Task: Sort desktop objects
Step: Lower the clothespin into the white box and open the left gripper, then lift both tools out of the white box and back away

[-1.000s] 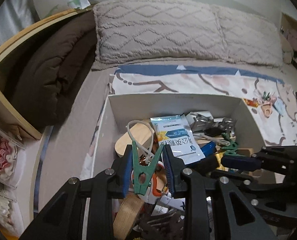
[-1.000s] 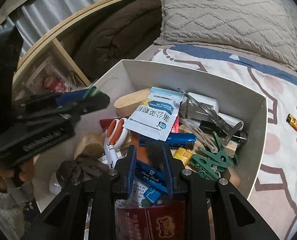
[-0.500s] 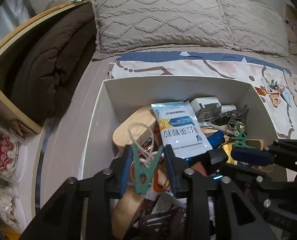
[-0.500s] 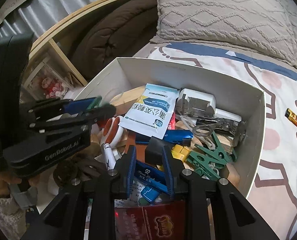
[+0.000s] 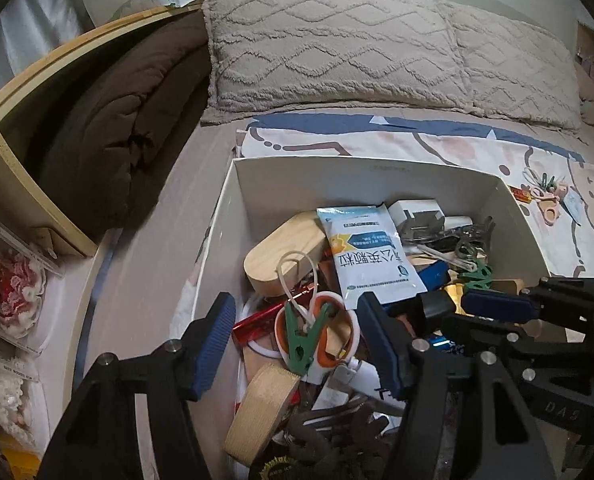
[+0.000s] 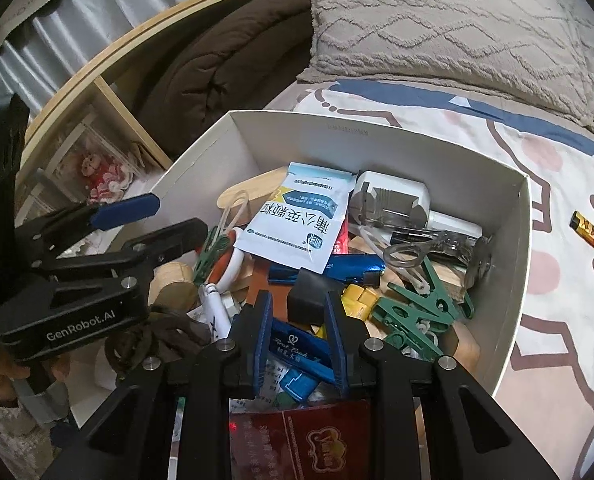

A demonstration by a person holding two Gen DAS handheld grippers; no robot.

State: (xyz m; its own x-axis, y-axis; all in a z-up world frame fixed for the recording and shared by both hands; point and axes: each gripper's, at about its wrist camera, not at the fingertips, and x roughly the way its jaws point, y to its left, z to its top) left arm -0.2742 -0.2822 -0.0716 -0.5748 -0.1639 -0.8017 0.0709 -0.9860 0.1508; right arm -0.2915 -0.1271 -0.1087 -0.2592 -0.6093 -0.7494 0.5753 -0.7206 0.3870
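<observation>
A white box (image 5: 337,184) full of small items sits on the bed. My left gripper (image 5: 297,312) hangs over its near left corner, its jaws opening. A green clothespin (image 5: 303,340) lies between them on the orange-handled scissors (image 5: 337,332), and neither pad touches it. The right wrist view shows this left gripper (image 6: 169,216) from the side above the same clothespin (image 6: 211,254). My right gripper (image 6: 299,304) is shut on a small black block (image 6: 307,294) just above the pile. From the left wrist view, that right gripper (image 5: 469,306) and block (image 5: 437,304) are at the right.
In the box lie a blue-and-white sachet (image 5: 369,256), an oval wooden piece (image 5: 281,248), a tape roll (image 5: 261,412) and more green clothespins (image 6: 417,312). Pillows (image 5: 337,48) lie behind, a brown blanket (image 5: 109,128) and shelf on the left. Pink scissors (image 5: 549,200) lie on the sheet.
The left jaws have spread apart and let go of the green clothespin, which now rests on the scissors. The right gripper has kept still with the black block.
</observation>
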